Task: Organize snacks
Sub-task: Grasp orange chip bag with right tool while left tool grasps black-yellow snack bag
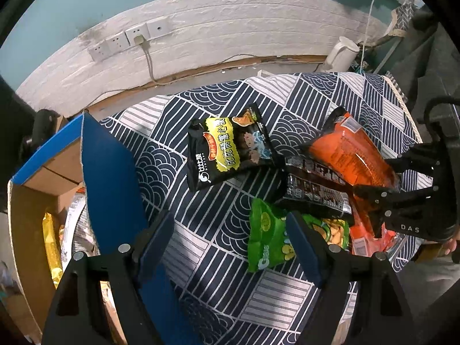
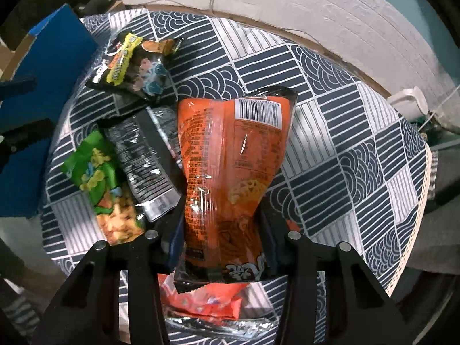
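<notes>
The black-and-yellow bag (image 1: 230, 149) bears large Chinese characters and a small "bibizan" logo; the green bag (image 1: 268, 237) shows pale letters that look like "Ca…" — the rest is hidden. The orange bag (image 2: 230, 155) shows its back: a barcode near its top edge, blocks of small print too fine to read, and bold white characters at its lower end. The casing of the right gripper (image 1: 373, 201) is marked "DAS".

The right gripper's jaws pinch the orange bag's lower end, creasing it at the waist; the bag stands up from the counter (image 2: 345, 132) between them. No earlier picture shows how they got there. The left gripper (image 1: 227, 247) hovers with jaws wide apart and nothing between them, above the patterned cloth, its right finger over the green bag.

Beside the orange bag lies a black-and-silver bag (image 2: 149, 161), overlapping the green one. A red bag (image 2: 201, 302) lies under the right gripper. An open blue box (image 1: 112, 172) stands at the counter's left edge with packets inside. Behind are wall sockets (image 1: 129, 37) and a white kettle (image 1: 342, 54).
</notes>
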{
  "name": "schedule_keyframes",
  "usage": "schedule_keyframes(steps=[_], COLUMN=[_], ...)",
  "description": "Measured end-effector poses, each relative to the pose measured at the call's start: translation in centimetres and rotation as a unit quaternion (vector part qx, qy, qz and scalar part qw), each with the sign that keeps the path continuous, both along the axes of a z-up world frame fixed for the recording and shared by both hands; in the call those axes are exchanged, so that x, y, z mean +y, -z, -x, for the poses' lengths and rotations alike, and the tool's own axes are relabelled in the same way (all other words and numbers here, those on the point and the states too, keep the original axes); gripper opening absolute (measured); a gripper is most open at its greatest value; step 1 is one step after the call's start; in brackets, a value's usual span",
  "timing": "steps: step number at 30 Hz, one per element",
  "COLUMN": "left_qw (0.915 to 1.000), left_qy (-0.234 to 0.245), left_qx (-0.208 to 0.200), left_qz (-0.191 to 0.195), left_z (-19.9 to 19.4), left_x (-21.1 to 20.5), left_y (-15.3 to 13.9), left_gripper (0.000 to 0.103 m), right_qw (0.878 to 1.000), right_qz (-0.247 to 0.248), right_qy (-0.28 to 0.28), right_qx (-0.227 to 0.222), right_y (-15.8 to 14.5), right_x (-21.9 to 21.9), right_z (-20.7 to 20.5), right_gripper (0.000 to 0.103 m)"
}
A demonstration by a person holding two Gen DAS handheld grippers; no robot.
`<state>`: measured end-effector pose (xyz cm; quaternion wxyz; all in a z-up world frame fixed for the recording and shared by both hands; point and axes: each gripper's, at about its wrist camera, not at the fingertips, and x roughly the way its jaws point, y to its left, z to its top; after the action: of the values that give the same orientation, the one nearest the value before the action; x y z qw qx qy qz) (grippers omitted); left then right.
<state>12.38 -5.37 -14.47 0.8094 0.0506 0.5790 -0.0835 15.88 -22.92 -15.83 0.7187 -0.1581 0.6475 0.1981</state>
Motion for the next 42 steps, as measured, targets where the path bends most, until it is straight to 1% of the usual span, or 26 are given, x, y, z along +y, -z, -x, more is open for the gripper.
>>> schedule_keyframes(steps=[4, 7, 8, 10, 11, 12, 15, 16, 18, 19, 26, 29, 32, 35, 38, 40, 42], left_qw=[0.9994, 0.997, 0.995, 0.9929, 0.9931, 0.9944, 0.999, 0.9997, 0.9997, 0.9993, 0.9946, 0.9914, 0.9903, 0.9917, 0.9936, 0.9935, 0.9933], left_qy=[0.02, 0.054, 0.072, 0.084, 0.084, 0.078, 0.04, 0.024, -0.001, -0.016, -0.077, -0.102, -0.116, -0.113, -0.099, -0.1, -0.102], left_qx=[-0.017, -0.03, -0.038, -0.041, -0.038, -0.031, -0.009, 0.0, 0.012, 0.017, 0.05, 0.054, 0.057, 0.056, 0.054, 0.054, 0.053], left_qz=[-0.022, -0.046, -0.058, -0.073, -0.072, -0.063, -0.017, 0.002, 0.022, 0.03, 0.049, 0.061, 0.052, 0.023, -0.004, -0.009, -0.014], left_z=[-0.2, -0.7, -1.0, -1.5, -2.0, -2.5, -4.3, -5.0, -6.0, -6.6, -8.5, -9.1, -9.5, -10.0, -10.1, -10.2, -10.3], left_x=[-0.4, -0.8, -1.0, -1.1, -1.0, -0.8, -0.2, 0.0, 0.3, 0.5, 0.3, -0.1, -0.7, -1.9, -3.0, -3.3, -3.6], left_y=[-0.4, -0.6, -0.7, -0.6, -0.5, -0.3, 0.2, 0.5, 1.1, 1.6, 4.5, 5.1, 5.6, 6.2, 6.7, 7.0, 7.4], left_gripper=[0.081, 0.081, 0.081, 0.081, 0.082, 0.082, 0.082, 0.082, 0.088, 0.088, 0.088, 0.088, 0.088, 0.088, 0.092, 0.093, 0.098], right_qw=[1.0, 1.0, 0.999, 0.999, 0.999, 0.999, 0.999, 0.999, 0.999, 0.999, 0.998, 0.999, 0.998, 0.998, 0.997, 0.997, 0.997], right_qz=[-0.001, -0.007, -0.008, -0.009, -0.009, -0.007, -0.008, -0.008, -0.007, -0.006, 0.01, 0.006, 0.01, 0.015, 0.014, 0.01, 0.006], right_qy=[0.011, 0.027, 0.033, 0.04, 0.042, 0.043, 0.047, 0.046, 0.045, 0.045, 0.047, 0.038, 0.041, 0.035, 0.026, 0.026, 0.026], right_qx=[-0.007, -0.009, -0.011, -0.013, -0.015, -0.017, -0.018, -0.019, -0.023, -0.025, -0.03, -0.036, -0.045, -0.058, -0.066, -0.066, -0.065], right_y=[-0.5, -0.7, -0.8, -0.6, -0.5, -0.5, -0.3, -0.2, 0.0, 0.2, 1.2, 0.9, 0.9, 1.1, 1.3, 1.3, 1.4], right_x=[-0.9, -1.7, -2.1, -2.6, -2.8, -2.9, -3.2, -3.2, -3.3, -3.4, -4.6, -4.8, -5.1, -4.7, -4.4, -4.5, -4.5], right_z=[0.2, -0.3, -0.7, -1.6, -2.0, -2.2, -3.3, -3.6, -4.2, -4.6, -6.1, -6.6, -7.1, -7.3, -7.3, -7.4, -7.4], right_gripper=[0.042, 0.042, 0.042, 0.042, 0.042, 0.042, 0.042, 0.042, 0.042, 0.042, 0.042, 0.042, 0.042, 0.042, 0.043, 0.043, 0.044])
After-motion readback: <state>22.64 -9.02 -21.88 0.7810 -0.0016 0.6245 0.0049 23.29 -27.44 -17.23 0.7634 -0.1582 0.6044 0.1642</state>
